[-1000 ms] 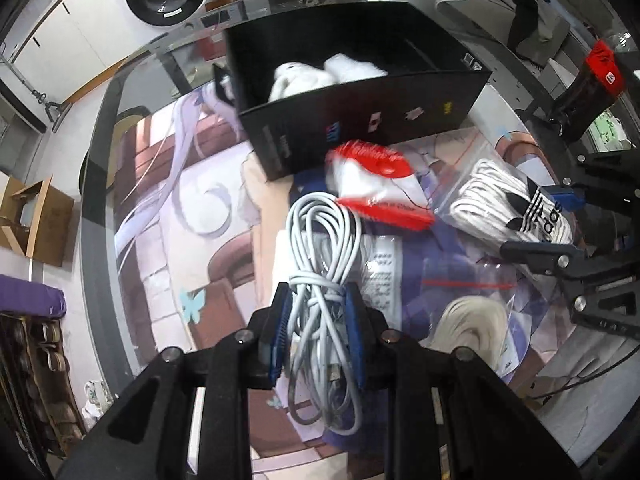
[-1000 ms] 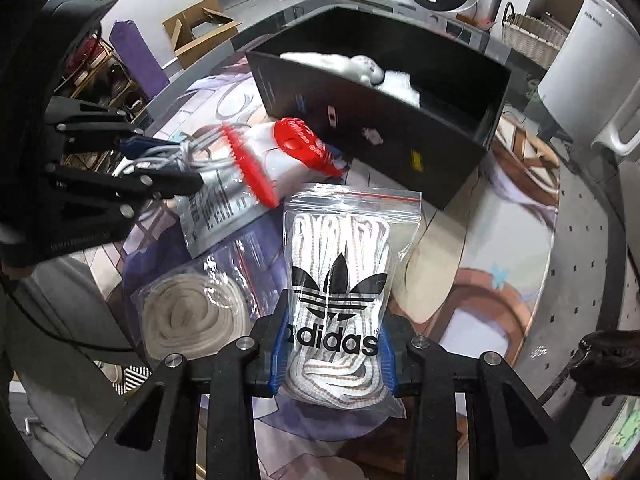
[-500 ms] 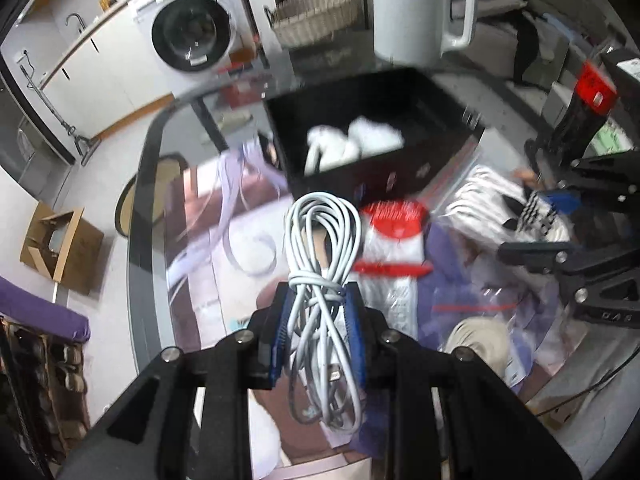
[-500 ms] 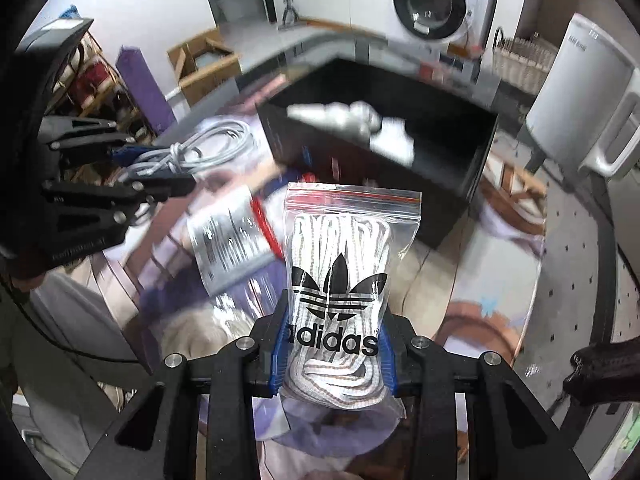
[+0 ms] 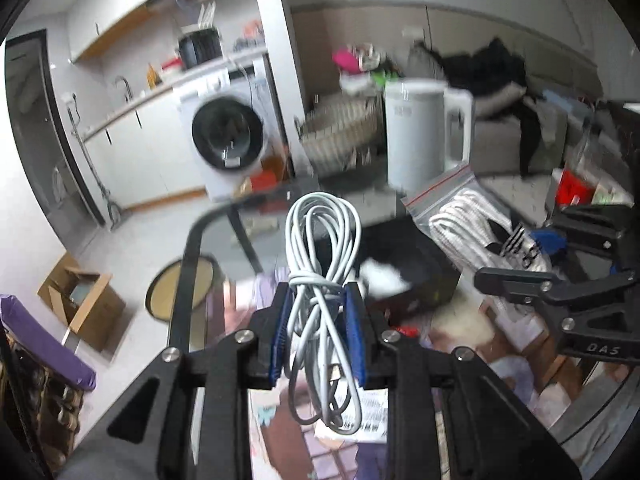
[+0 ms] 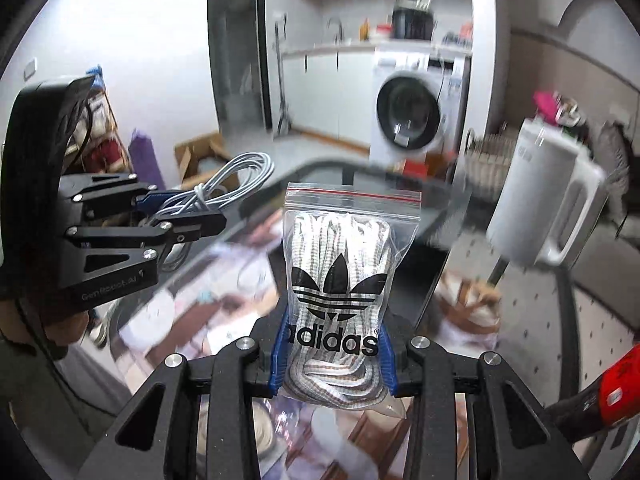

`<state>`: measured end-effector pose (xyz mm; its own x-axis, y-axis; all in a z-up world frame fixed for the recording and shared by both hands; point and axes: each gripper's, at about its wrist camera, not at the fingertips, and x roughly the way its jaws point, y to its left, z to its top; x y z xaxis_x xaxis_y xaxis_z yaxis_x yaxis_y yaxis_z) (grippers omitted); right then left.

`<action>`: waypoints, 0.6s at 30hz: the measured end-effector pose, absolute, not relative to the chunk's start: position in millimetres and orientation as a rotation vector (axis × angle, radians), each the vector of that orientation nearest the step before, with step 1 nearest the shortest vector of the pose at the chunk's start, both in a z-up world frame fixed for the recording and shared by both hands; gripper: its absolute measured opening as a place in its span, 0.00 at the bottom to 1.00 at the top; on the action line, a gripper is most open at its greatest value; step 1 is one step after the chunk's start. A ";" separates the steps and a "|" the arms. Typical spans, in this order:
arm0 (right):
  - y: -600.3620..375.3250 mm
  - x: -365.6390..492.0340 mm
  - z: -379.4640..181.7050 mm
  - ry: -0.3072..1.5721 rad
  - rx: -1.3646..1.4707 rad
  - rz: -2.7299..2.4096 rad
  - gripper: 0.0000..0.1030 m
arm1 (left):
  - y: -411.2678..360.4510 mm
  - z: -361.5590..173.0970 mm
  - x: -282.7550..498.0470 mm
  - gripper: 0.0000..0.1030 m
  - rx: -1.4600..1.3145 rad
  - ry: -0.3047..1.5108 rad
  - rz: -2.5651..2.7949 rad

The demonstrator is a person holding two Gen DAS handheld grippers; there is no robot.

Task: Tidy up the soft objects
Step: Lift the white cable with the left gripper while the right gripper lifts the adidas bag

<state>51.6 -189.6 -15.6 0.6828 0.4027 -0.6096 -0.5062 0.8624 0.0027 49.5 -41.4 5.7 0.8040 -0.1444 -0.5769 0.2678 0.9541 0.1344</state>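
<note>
My left gripper (image 5: 318, 334) is shut on a coiled grey cable (image 5: 322, 252) and holds it up above the table. My right gripper (image 6: 331, 354) is shut on a zip bag of white laces with an Adidas logo (image 6: 340, 276), also lifted. Each gripper shows in the other's view: the right gripper (image 5: 532, 256) with its bag of laces (image 5: 468, 228), and the left gripper (image 6: 180, 216) with the cable (image 6: 236, 176). The black box (image 5: 404, 268) with white soft items inside sits below, ahead of both grippers.
A white kettle (image 5: 420, 136) stands beyond the box. A wicker basket (image 5: 340, 136) and washing machine (image 5: 224, 136) are behind it. More bagged items lie blurred on the patterned table mat (image 5: 460, 328). A cardboard box (image 5: 80, 300) sits on the floor at left.
Both grippers have risen and tilted upward with their loads; the table and black box have dropped low in both views, and the room beyond now fills the frames.
</note>
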 end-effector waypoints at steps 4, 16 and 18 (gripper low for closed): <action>-196.6 41.6 2.1 0.526 -0.133 0.509 0.36 | -36.4 23.2 37.9 0.24 0.175 0.508 -0.235; -195.1 -9.0 38.6 0.216 -0.167 0.493 0.36 | -11.4 54.4 3.4 0.24 0.066 0.319 -0.261; -198.1 -13.1 39.2 0.193 -0.149 0.480 0.36 | -9.4 55.5 1.6 0.24 0.061 0.300 -0.255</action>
<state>-13.1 -198.1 39.2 0.8694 0.4431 -0.2186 -0.4711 0.8768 -0.0965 1.6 -9.4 55.5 0.9234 -0.2393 -0.3002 0.2573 0.9661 0.0215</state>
